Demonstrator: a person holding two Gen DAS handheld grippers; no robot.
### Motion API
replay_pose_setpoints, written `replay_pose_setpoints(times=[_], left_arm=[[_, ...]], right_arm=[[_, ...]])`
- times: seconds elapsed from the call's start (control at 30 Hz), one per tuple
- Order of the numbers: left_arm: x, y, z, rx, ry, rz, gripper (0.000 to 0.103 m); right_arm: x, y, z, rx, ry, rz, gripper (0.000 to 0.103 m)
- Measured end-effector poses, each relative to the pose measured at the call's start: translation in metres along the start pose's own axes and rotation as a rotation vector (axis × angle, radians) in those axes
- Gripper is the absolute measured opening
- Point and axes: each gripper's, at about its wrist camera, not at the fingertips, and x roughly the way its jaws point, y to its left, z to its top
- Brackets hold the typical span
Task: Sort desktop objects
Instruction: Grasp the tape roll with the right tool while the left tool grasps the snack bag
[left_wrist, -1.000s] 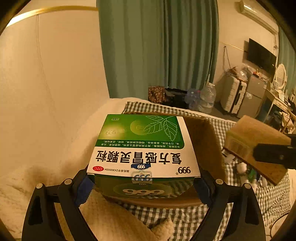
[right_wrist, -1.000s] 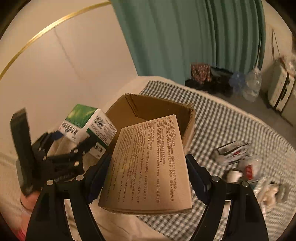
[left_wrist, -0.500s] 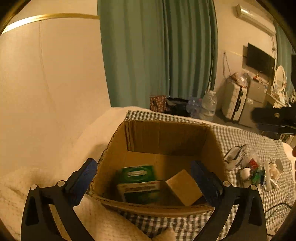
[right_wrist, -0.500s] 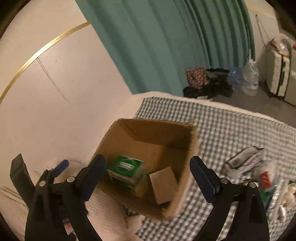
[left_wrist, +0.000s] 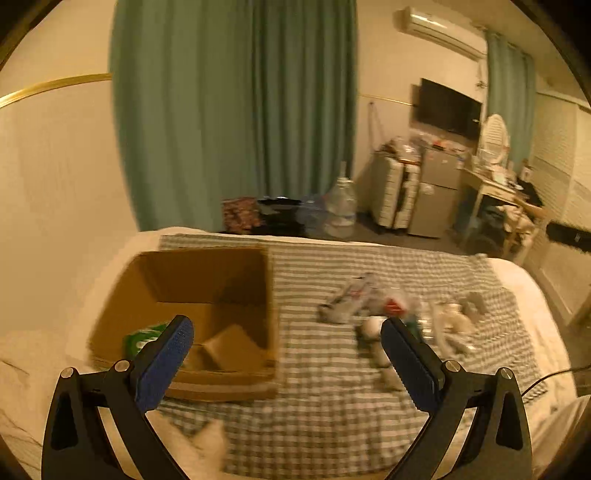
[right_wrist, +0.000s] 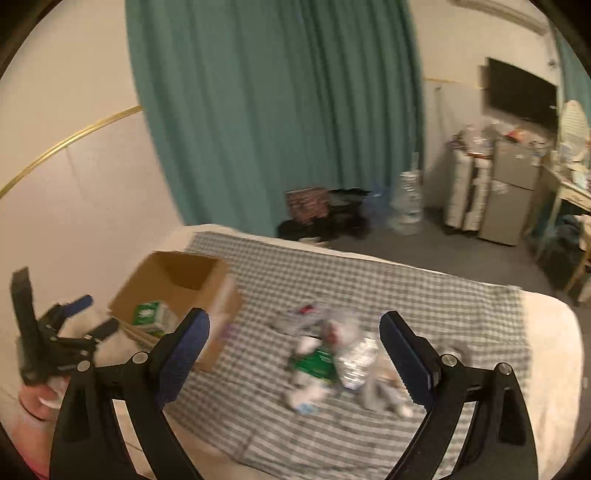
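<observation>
A green curtain (left_wrist: 236, 110) hangs at the far side of the room, behind a bed (left_wrist: 524, 291) spread with a checked cloth (left_wrist: 314, 406). On the cloth's left part stands an open cardboard box (left_wrist: 199, 273). Inside it lie a green carton (right_wrist: 147, 314), against the near left wall, and a brown carton (left_wrist: 232, 347) to its right. To the right of the box, well apart from it, a heap of small objects (right_wrist: 332, 354) lies on the cloth; blur hides what most of them are, though a green packet (right_wrist: 314, 363) shows among them. The left claw (left_wrist: 288, 360) hangs over the box's near right corner, released, with nothing between its blue pads (left_wrist: 164, 363). The right claw (right_wrist: 293, 350) hangs over the heap, also released and empty.
</observation>
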Motion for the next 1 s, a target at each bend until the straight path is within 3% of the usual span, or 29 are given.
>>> replay_pose_setpoints(times=[0.2, 0.5, 0.67, 0.73, 0.87, 1.0], left_arm=[[0.022, -0.051, -0.002, 0.017, 0.047, -0.03, 0.103], [0.101, -0.095, -0.017, -0.037, 0.074, -0.035, 0.103], [0.159, -0.099, -0.032, -0.103, 0.142, -0.016, 0.103], [0.182, -0.102, -0.038, -0.108, 0.157, 0.028, 0.103], [0.214, -0.11, -0.043, -0.095, 0.147, 0.071, 0.103], [0.245, -0.113, -0.043, -0.097, 0.127, 0.066, 0.103]], right_arm=[[-0.022, -0.067, -0.043, 0.075, -0.015, -0.072, 0.094], [0.006, -0.156, -0.097, 0.088, -0.002, -0.225, 0.094], [0.048, -0.186, -0.119, 0.094, 0.037, -0.229, 0.094], [0.069, -0.194, -0.126, 0.103, 0.054, -0.236, 0.094], [0.115, -0.214, -0.136, 0.146, 0.065, -0.248, 0.094], [0.156, -0.232, -0.15, 0.189, 0.127, -0.267, 0.094]])
